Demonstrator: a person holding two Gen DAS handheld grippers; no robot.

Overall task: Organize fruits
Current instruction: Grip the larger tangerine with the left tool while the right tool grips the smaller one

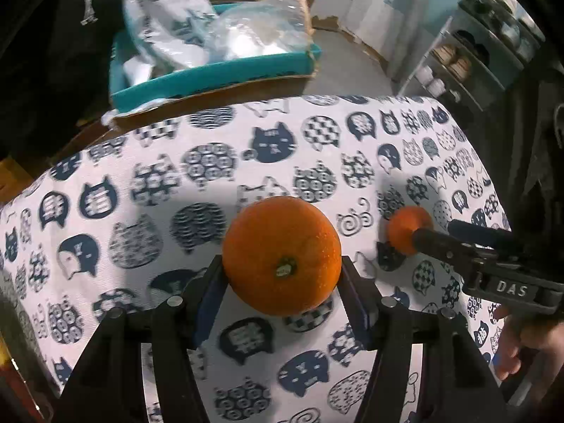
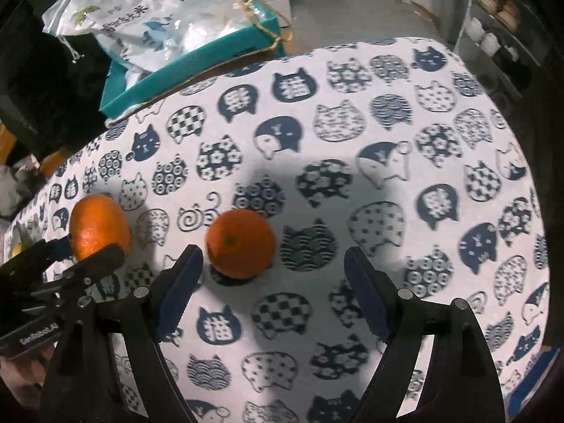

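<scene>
Two oranges sit on the cat-print cloth (image 1: 211,162). From the left wrist, the left gripper (image 1: 282,275) clamps the large orange (image 1: 282,253) at its sides, stem facing the camera, apparently ready to lift. From the right wrist, the right gripper (image 2: 273,275) stands wide open, the small orange (image 2: 240,243) by its left finger, ungripped

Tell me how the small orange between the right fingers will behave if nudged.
The small orange looks round, so it would probably roll across the flat cat-print cloth. Its dimpled peel suggests fair grip, and it likely gives slightly when squeezed.
</scene>
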